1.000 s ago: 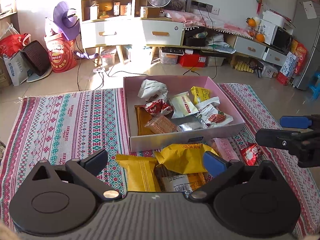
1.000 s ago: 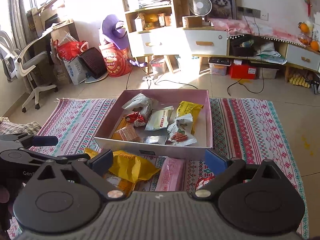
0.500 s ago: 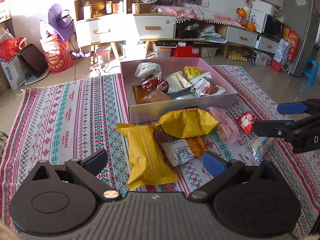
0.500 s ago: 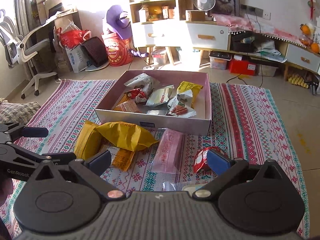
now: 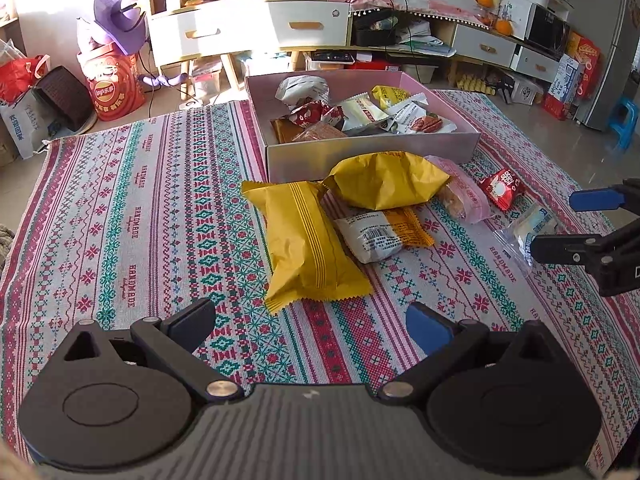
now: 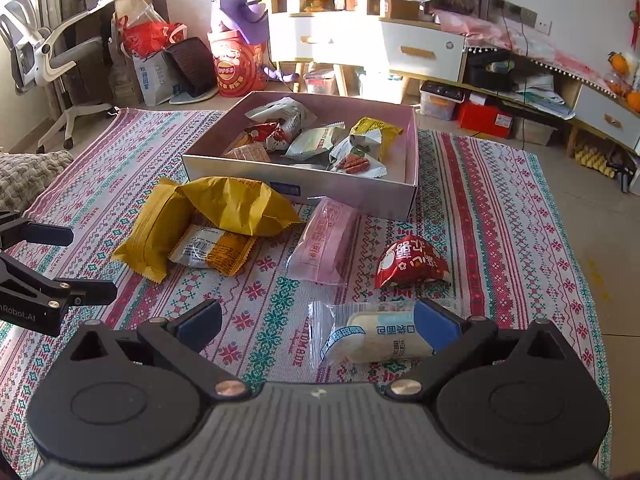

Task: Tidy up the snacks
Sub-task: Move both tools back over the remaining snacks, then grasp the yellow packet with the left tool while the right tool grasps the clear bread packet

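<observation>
Snacks everywhere on the patterned rug — some already in the pink box at the far middle, six loose in front of its near wall. Left gripper hangs wide open above the rug's near part, holding nothing, with the long yellow packet just ahead. Right gripper is open too, empty, its right finger just beside a clear-wrapped cream bun near the rug's near-right edge.

How will these handle? My read: all light, puffed, crinkly film, slippery at the seams and soft inside. The bun looks squashy, so pinch it gently across the middle, not by the loose clear end. The puffy yellow pouch rests partly on the orange-and-white bar; better taken first, across its narrow waist. The pink sachet lies flat, touching the box wall — a grip on its short side seems safest. The red pouch stands apart, small and easy.

Writing now: the rug reads "HANDMADE" in repeated lines. The red tub on the floor beyond carries a Lay's roundel with Chinese characters. Chinese print shows on the red pouch and the bun wrapper, and a barcode on the bar. The left gripper's body, seen from the right camera, shows "nRobot.AI".
</observation>
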A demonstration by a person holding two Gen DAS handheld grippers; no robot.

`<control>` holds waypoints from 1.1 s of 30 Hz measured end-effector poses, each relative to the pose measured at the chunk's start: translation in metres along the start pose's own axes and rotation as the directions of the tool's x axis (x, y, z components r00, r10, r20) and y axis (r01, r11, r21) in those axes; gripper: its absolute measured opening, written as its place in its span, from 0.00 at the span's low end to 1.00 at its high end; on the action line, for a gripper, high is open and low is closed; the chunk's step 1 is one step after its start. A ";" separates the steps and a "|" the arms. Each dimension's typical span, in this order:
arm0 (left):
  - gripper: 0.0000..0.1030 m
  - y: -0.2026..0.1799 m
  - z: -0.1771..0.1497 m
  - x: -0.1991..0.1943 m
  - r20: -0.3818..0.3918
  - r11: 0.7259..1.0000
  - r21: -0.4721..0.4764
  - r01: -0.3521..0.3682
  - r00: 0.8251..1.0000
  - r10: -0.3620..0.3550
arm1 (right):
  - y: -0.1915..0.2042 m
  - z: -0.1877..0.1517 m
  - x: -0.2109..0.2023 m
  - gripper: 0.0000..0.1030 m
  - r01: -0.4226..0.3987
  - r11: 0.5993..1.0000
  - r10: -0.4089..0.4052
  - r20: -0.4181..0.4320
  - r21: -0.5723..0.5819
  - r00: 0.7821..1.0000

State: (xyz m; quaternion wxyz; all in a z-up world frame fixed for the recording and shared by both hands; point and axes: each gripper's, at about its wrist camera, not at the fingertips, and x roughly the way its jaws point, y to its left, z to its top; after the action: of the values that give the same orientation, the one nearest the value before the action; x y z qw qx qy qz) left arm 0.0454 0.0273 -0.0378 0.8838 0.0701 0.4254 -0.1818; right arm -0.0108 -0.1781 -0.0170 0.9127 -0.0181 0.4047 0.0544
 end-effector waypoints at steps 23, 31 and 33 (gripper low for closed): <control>1.00 0.004 0.005 0.034 0.021 0.998 -0.062 -0.023 0.999 0.024 | -0.041 -0.012 0.020 0.99 0.078 0.987 -0.063 -0.111 0.142 0.992; 1.00 -0.001 0.026 0.048 0.058 0.994 -0.096 -0.050 0.997 0.056 | -0.062 0.005 0.043 0.95 0.143 0.931 -0.108 -0.119 0.337 0.987; 1.00 -0.002 0.027 0.051 0.063 0.994 -0.092 -0.063 0.996 0.069 | -0.062 0.006 0.051 0.93 0.186 0.925 -0.149 -0.132 0.331 0.980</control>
State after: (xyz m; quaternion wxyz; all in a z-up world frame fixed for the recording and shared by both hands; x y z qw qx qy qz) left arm 0.0937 0.0046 -0.0600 0.9050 0.0381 0.4014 -0.1354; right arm 0.0344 -0.2346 -0.0510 0.8808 0.1032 0.4520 -0.0960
